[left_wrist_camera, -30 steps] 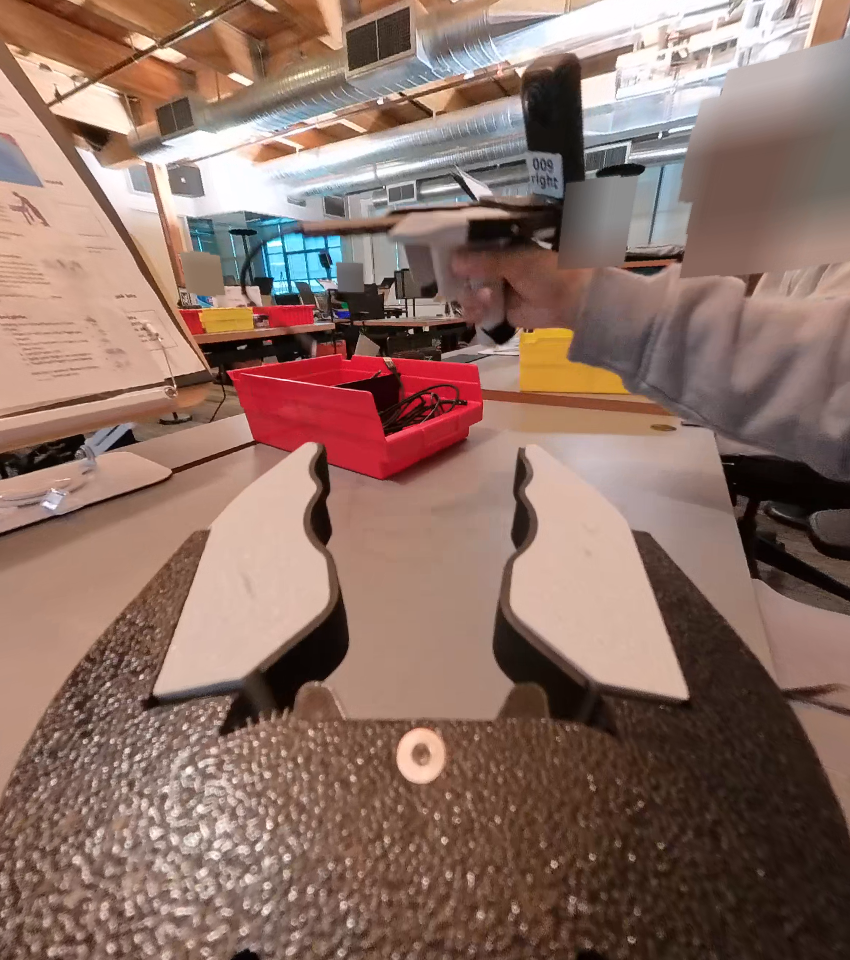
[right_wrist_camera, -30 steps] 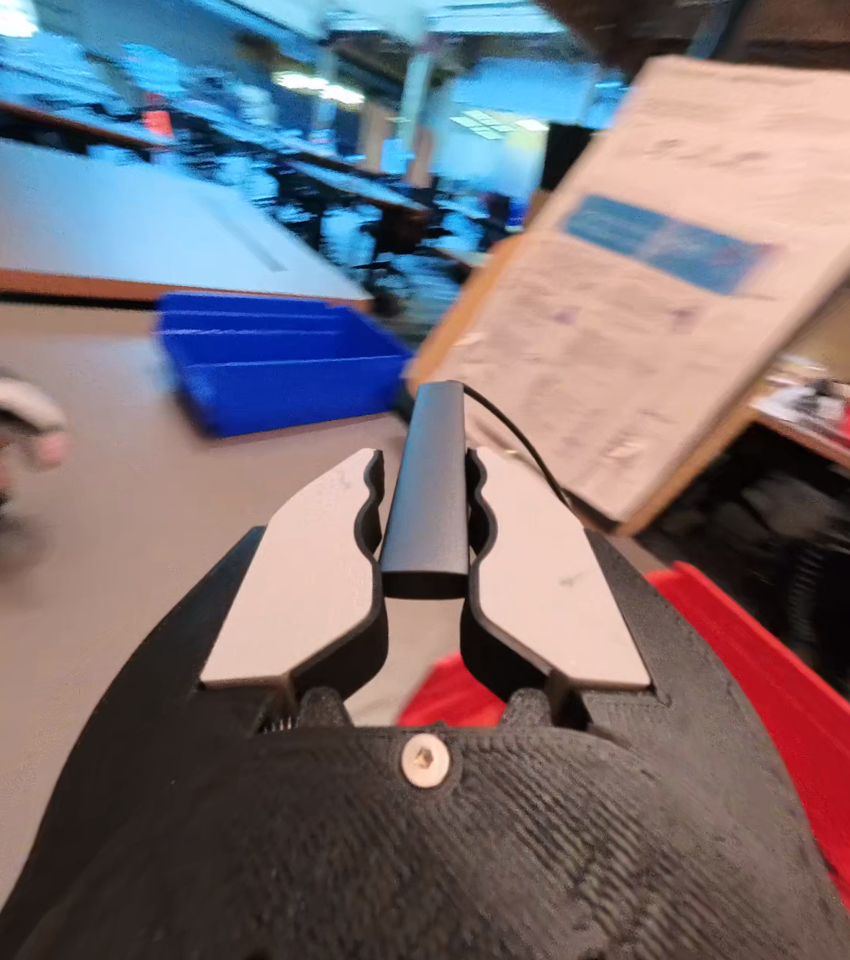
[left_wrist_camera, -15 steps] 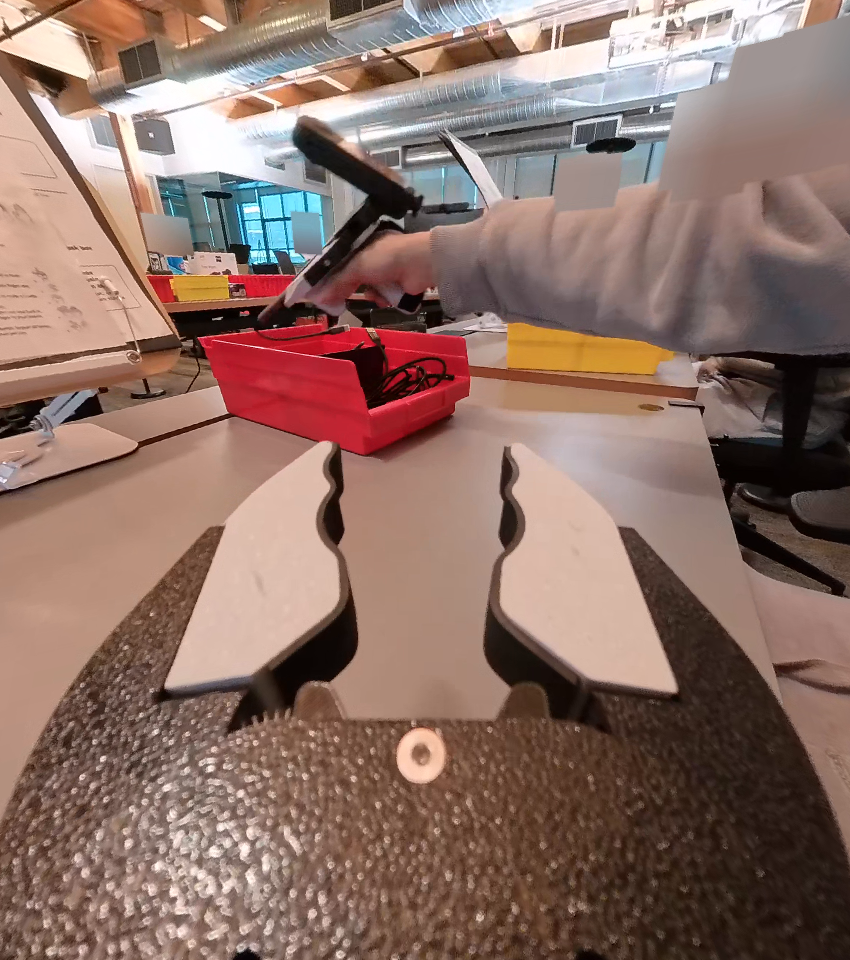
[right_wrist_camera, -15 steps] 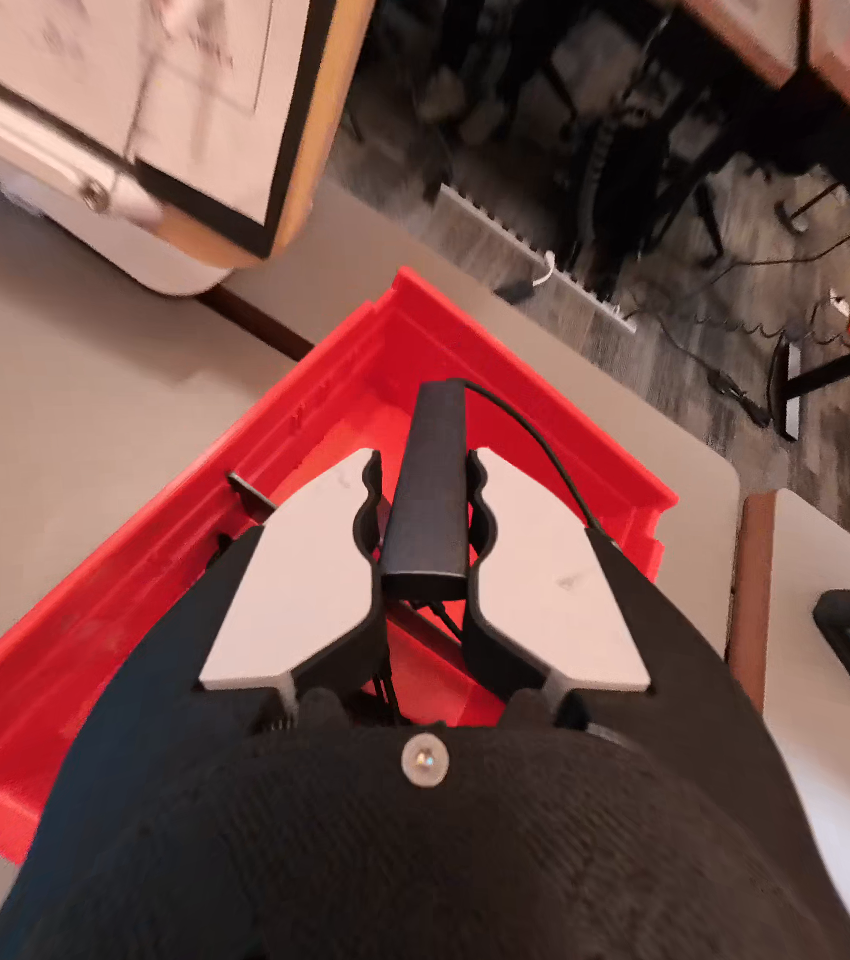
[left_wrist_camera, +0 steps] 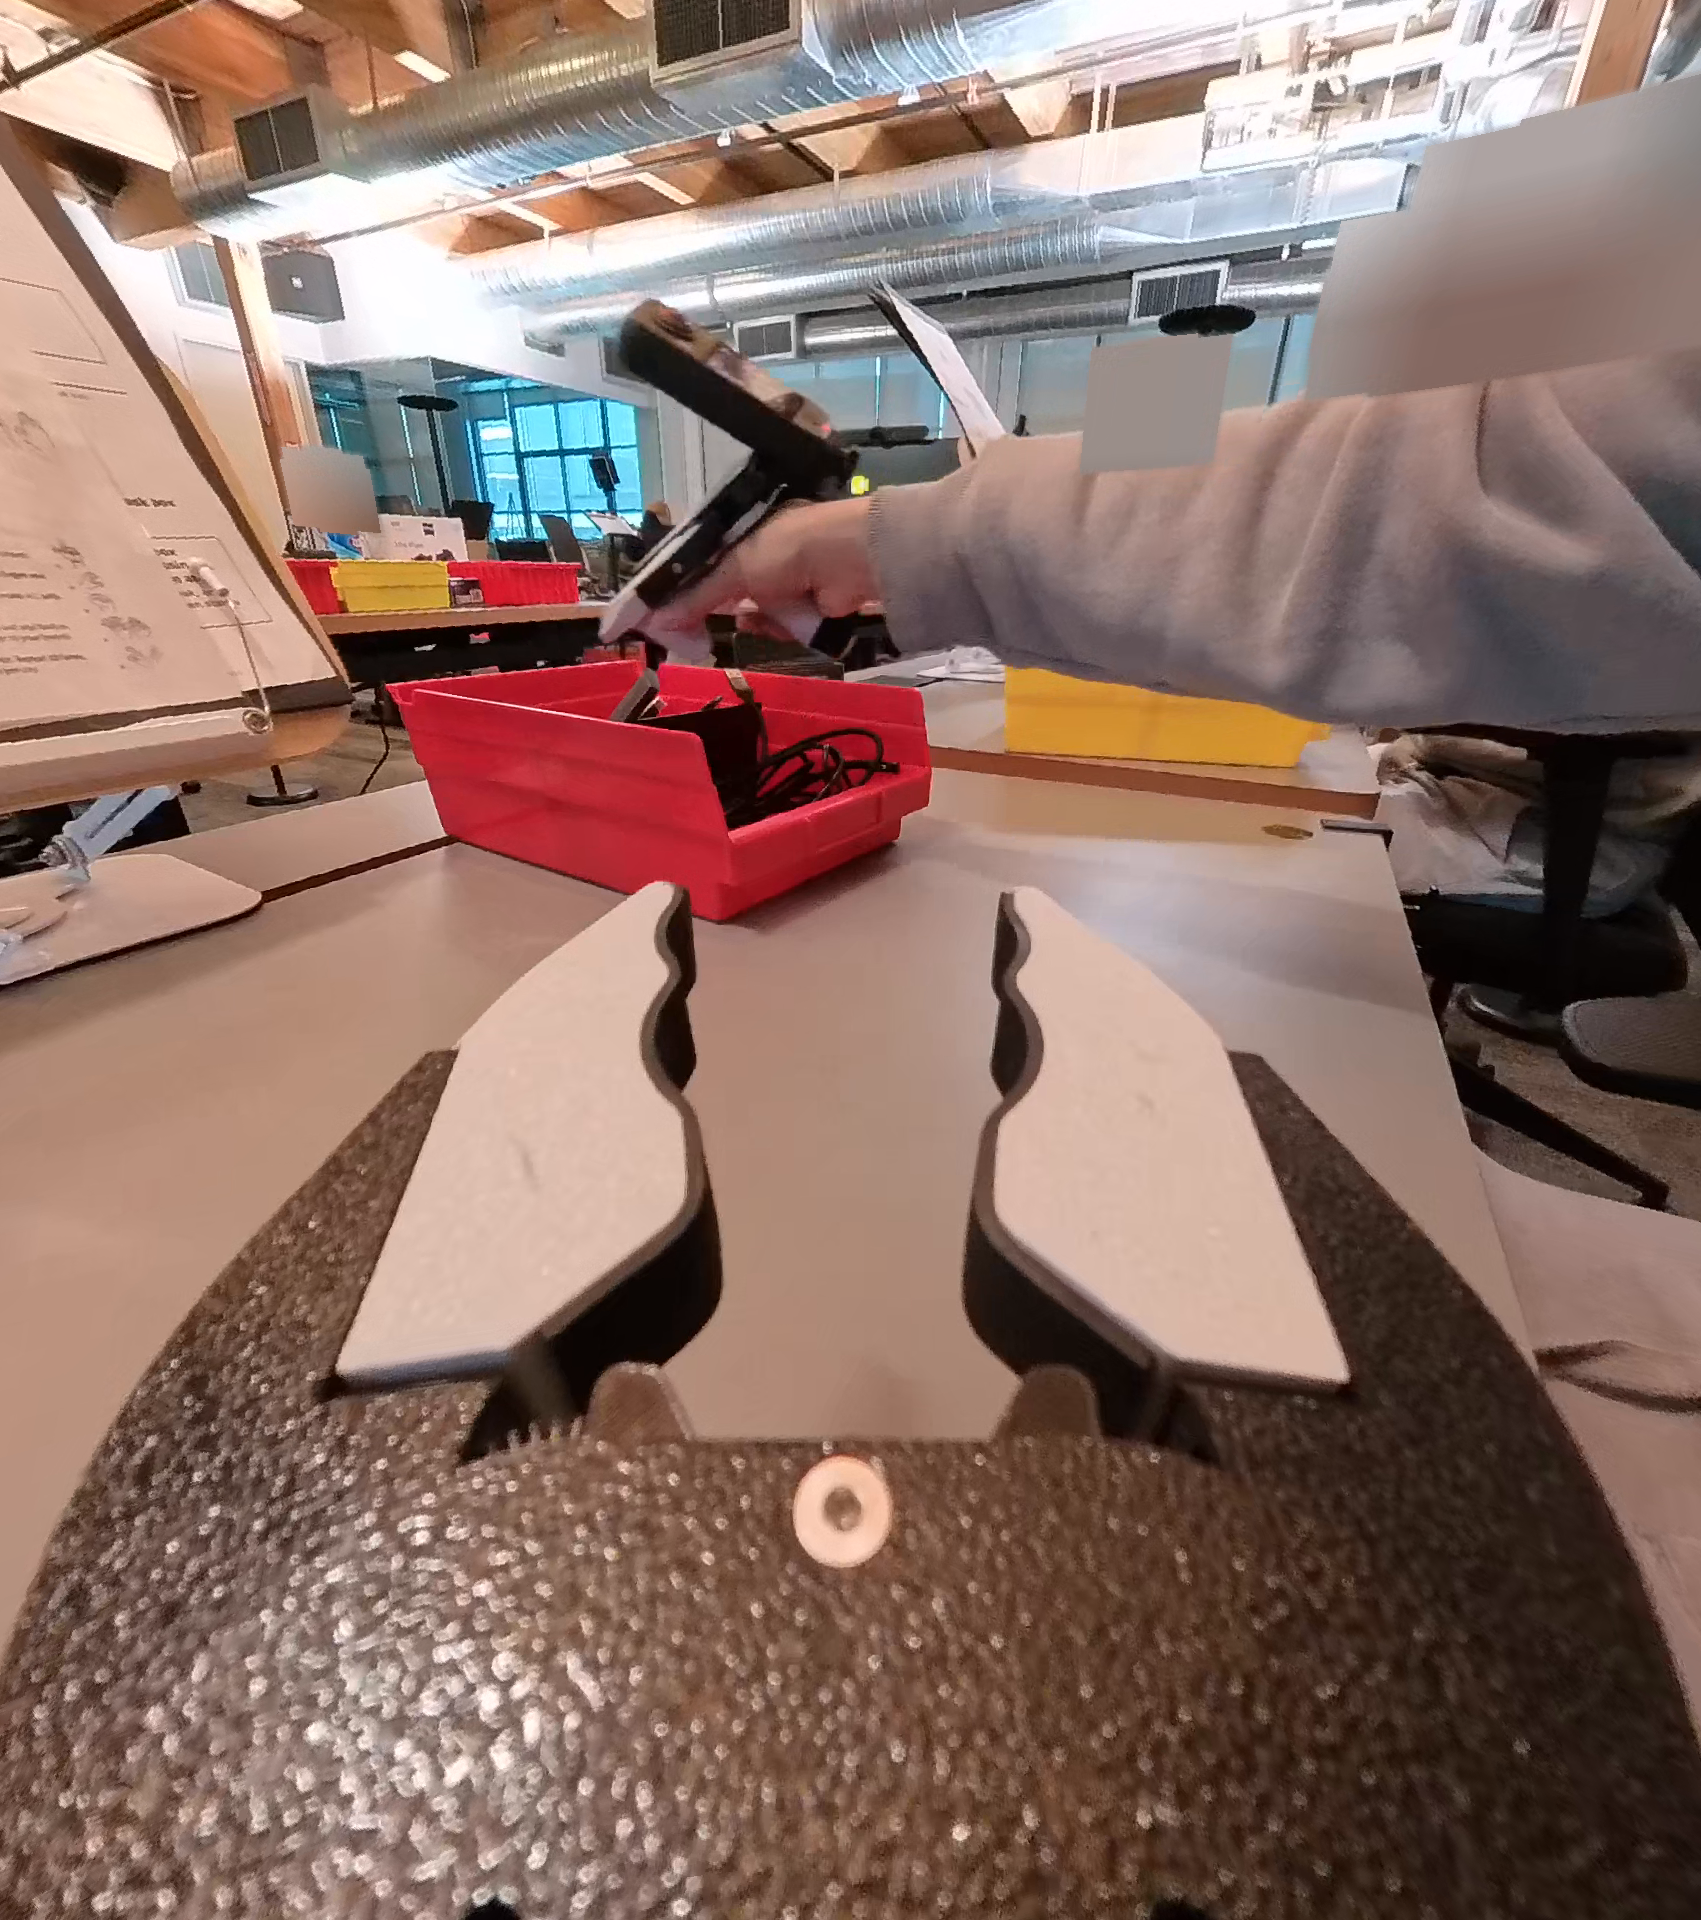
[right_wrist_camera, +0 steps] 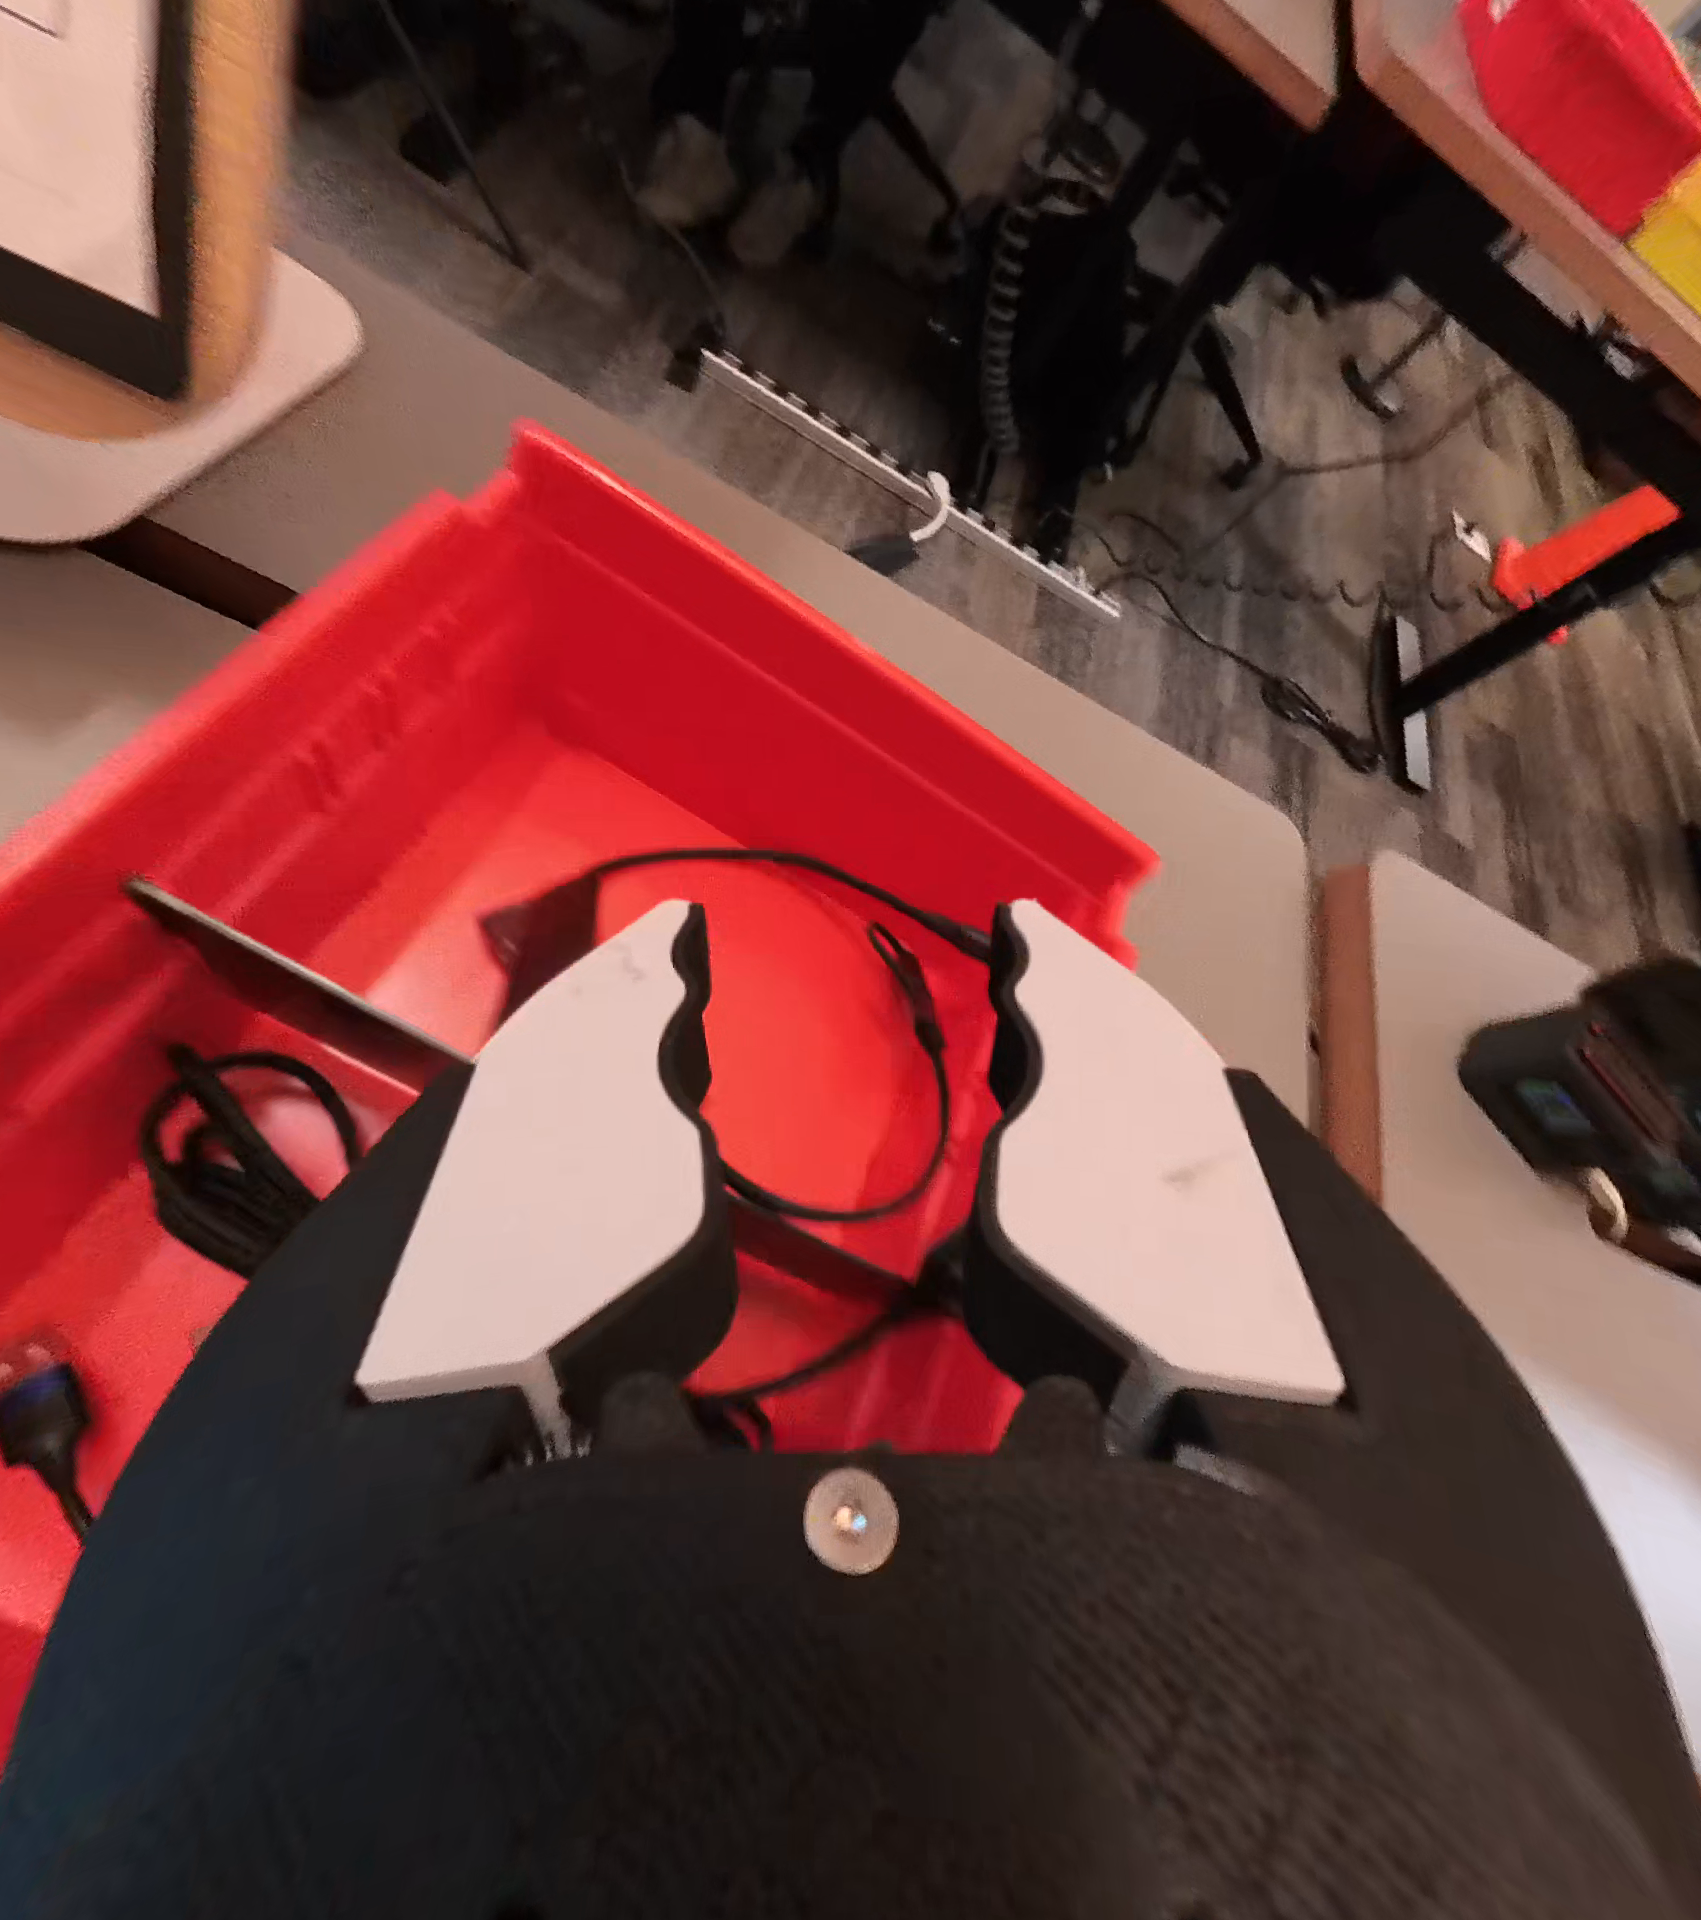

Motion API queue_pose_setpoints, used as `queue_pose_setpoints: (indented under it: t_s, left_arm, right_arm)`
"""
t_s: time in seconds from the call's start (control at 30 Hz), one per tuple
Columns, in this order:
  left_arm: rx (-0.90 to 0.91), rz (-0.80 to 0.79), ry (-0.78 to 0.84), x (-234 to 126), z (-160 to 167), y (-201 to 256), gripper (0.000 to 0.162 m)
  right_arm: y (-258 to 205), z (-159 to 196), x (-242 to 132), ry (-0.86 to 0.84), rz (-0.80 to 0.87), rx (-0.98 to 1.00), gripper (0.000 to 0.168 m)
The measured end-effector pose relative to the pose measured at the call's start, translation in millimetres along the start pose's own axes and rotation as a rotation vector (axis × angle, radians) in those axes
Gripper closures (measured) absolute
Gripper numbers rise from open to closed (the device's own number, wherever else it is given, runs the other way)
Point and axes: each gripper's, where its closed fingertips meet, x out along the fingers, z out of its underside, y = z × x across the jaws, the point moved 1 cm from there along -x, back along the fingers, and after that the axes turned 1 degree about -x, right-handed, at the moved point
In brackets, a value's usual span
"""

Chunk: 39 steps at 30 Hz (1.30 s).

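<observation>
The right gripper (right_wrist_camera: 846,997) is held above the red bin (right_wrist_camera: 617,644), tilted steeply downward, with its fingers (right_wrist_camera: 555,1164) spread apart and nothing between them. Seen through the gap is the bin's red floor, over which a thin black cable (right_wrist_camera: 913,1039) is looped; the loop lies directly below and ahead of the fingertips, without visible contact. A dark flat divider (right_wrist_camera: 285,997) is seen running slantwise across the bin, passing under the left finger. A coiled black cable bundle (right_wrist_camera: 222,1153) lies in the compartment on the near side of the divider, to the left of the fingers, and a black plug with a blue inset (right_wrist_camera: 35,1413) is seen nearer the lower left corner. A black device (right_wrist_camera: 1646,1112) rests on the adjoining table surface, well apart to the right. The left gripper (left_wrist_camera: 841,997) is held low over the table (left_wrist_camera: 150,1091), pointed toward the same red bin (left_wrist_camera: 638,790), with its fingers (left_wrist_camera: 555,1153) likewise parted and empty; only bare table shows between them. From this view the bin lies straight ahead and near, its long axis running slantwise from left-far to right-near. The right gripper (left_wrist_camera: 654,608) is seen over the bin's far half, so it is the nearer of the two to the contents. A tilted document stand (left_wrist_camera: 46,499) is placed to the left, and a yellow bin (left_wrist_camera: 1137,717) stands beyond, behind the person's grey sleeve (left_wrist_camera: 1345,561).
</observation>
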Motion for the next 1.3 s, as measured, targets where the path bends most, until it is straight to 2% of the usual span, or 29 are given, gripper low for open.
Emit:
queue_pose_setpoints:
  t_s: [0.07, 0.13, 0.2, 0.33, 0.43, 0.53, 0.63, 0.73, 0.87, 0.93, 1.03, 1.13, 1.23, 1.3]
  left_arm:
    - [-0.004, -0.001, 0.003, 0, 0, 0, 0.108]
    - [-0.002, 0.007, -0.003, 2, 0, 2, 0.109]
    - [0.016, 0.012, -0.019, 4, 2, 5, 0.109]
    - [0.044, 0.009, -0.068, 9, 8, 9, 0.109]
    - [0.032, -0.063, -0.14, 15, 16, 3, 0.108]
    - [-0.002, -0.19, -0.24, 28, 30, -12, 0.108]
    - [-0.09, -0.302, -0.309, 64, 40, -30, 0.104]
    - [-0.147, -0.301, -0.379, 122, 40, -33, 0.099]
    - [-0.044, -0.376, -0.507, 202, 42, -50, 0.087]
    - [0.016, -0.443, -0.542, 237, 44, -67, 0.087]
    - [0.004, -0.535, -0.628, 273, 62, -99, 0.084]
    - [-0.02, -0.547, -0.73, 289, 84, -119, 0.095]
    - [-0.034, -0.549, -0.688, 291, 82, -130, 0.145]
    - [-0.013, -0.582, -0.665, 282, 80, -140, 0.155]
  right_arm:
    - [21, 17, -13, -0.018, 0.053, 0.041, 0.119]
    - [23, 30, -30, 0.006, 0.035, 0.073, 0.121]
    - [8, 41, -56, 0.057, -0.022, 0.11, 0.12]
    - [-42, 60, -132, 0.274, -0.122, 0.156, 0.122]
    - [-65, 86, -181, 0.377, -0.148, 0.21, 0.122]
    - [-62, 111, -209, 0.408, -0.125, 0.295, 0.112]
    - [-48, 123, -221, 0.428, -0.076, 0.349, 0.101]
    - [-36, 130, -222, 0.391, -0.015, 0.333, 0.084]
    - [-34, 133, -215, 0.396, -0.028, 0.37, 0.075]
    - [-31, 136, -210, 0.39, -0.024, 0.412, 0.072]
    - [-30, 141, -203, 0.379, -0.031, 0.462, 0.07]
    - [-30, 148, -196, 0.34, -0.016, 0.455, 0.069]
    - [-27, 151, -193, 0.328, 0.008, 0.436, 0.068]
    - [-27, 147, -194, 0.357, -0.002, 0.453, 0.07]
